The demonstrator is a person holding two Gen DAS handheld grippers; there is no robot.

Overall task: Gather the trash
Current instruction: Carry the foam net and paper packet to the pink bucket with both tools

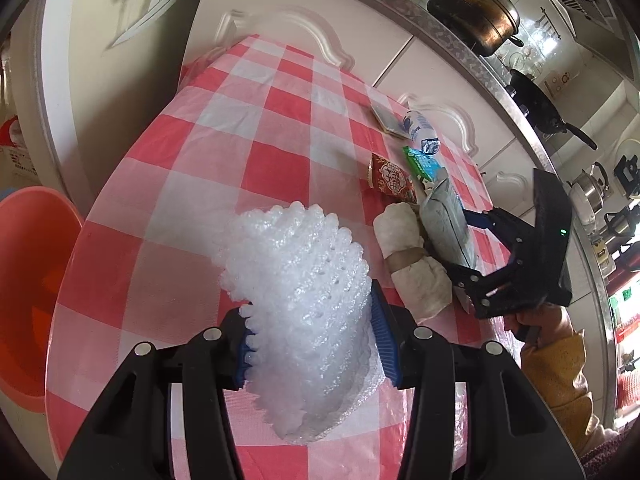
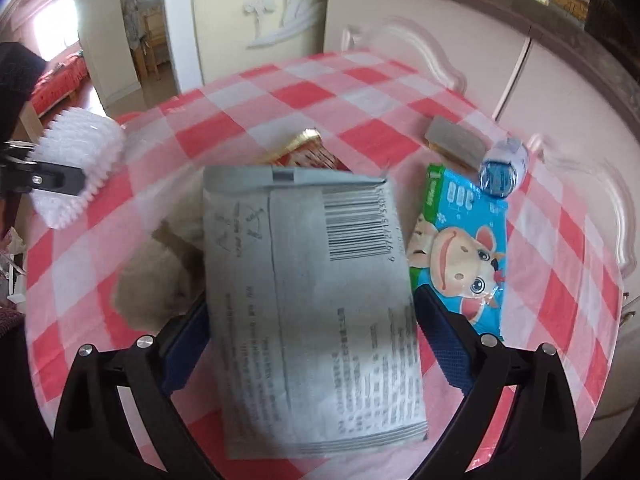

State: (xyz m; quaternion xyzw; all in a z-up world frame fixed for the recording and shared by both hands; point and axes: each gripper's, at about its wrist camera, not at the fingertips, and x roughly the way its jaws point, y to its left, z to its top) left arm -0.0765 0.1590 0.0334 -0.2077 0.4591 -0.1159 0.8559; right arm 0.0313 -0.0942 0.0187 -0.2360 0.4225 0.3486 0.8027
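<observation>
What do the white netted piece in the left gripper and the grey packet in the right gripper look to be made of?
White netted piece: looks like soft expanded foam mesh, matte-translucent, with a woven lattice and frilled edges that squash between the left gripper's pads.

Grey packet: probably thin plastic film, dull silver-grey, with a crimped end seal, a centre seam and a printed barcode; held by the right gripper.

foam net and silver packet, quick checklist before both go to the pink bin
1. Left gripper shut on foam net: ok.
2. Right gripper shut on silver packet: ok.
3. Packet clear of table: cannot tell.
4. Pink bin in view beside table, opening unobstructed: ok.
5. Trash still on table, blue cartoon packet, red wrapper, bottle: not ok.
</observation>
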